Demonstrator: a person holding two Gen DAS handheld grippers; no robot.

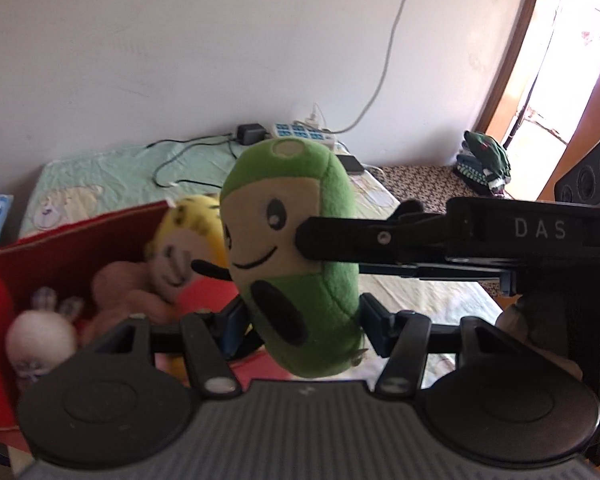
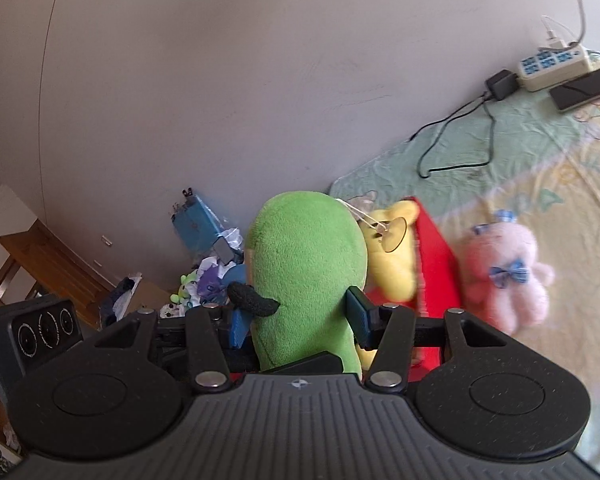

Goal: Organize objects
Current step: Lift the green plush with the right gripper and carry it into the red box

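Left wrist view: the left gripper (image 1: 300,322) has its blue-padded jaws pressed against the lower sides of a green plush toy with a cream embroidered face (image 1: 292,248), holding it in the air above the bed; the right gripper's black finger reaches in from the right and touches the toy's face. Behind and to the left stands a red cardboard box (image 1: 72,240) already holding a yellow-haired soft doll (image 1: 180,248), a tan knitted figure and a small white bunny (image 1: 40,336), so by my reckoning part of the sorting is done and this green one comes next. The bedsheet (image 1: 108,176) is pale, wrinkled cotton

Right wrist view: the right gripper (image 2: 298,318) clasps the same toy from its fuzzy, rounded back, jaws closed on its flanks, a stubby black felt arm (image 2: 252,300) sticking out. A pink fluffy bear with a blue checked bow (image 2: 504,272) lies on the sheet outside the box, still to be put away
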